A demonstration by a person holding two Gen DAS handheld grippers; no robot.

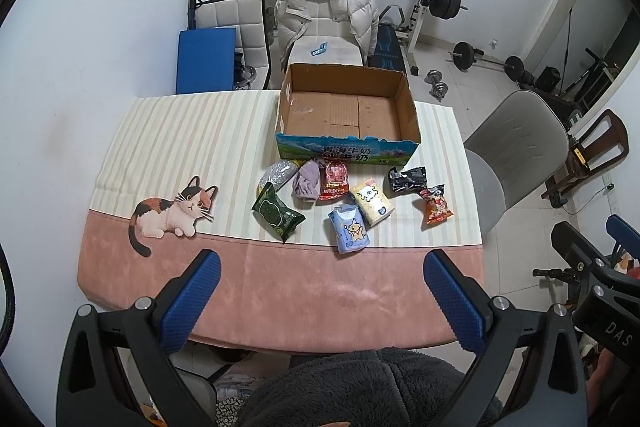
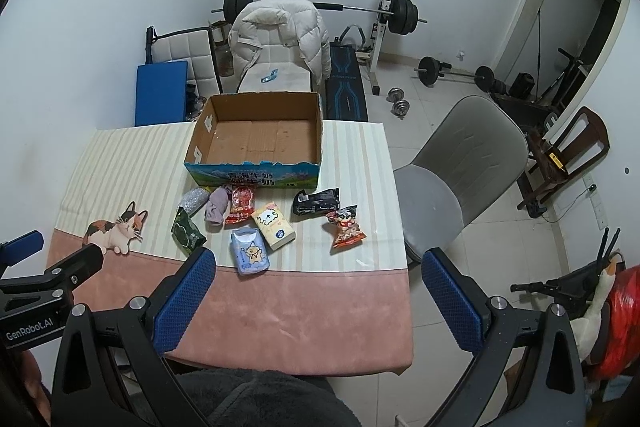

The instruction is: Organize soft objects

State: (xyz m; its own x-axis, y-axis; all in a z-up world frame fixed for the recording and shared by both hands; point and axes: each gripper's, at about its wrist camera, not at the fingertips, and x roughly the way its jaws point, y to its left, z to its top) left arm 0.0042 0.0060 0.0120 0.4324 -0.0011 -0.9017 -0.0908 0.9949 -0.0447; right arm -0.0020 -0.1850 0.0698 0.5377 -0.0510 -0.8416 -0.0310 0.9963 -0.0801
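Before the empty brown cardboard box [image 1: 347, 109] on the striped tabletop [image 1: 180, 135], crinkly snack packets, tissue packs and a limp lilac cloth [image 1: 307, 181] are lying; both left tongs [image 1: 322, 301] and right tongs [image 2: 318, 301] are hovering apart, empty; light, squashy goods, probably wanting mid-body pinches

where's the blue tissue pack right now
The blue tissue pack lies on the striped tablecloth, nearest the table's front edge, just in front-left of the yellow tissue pack.
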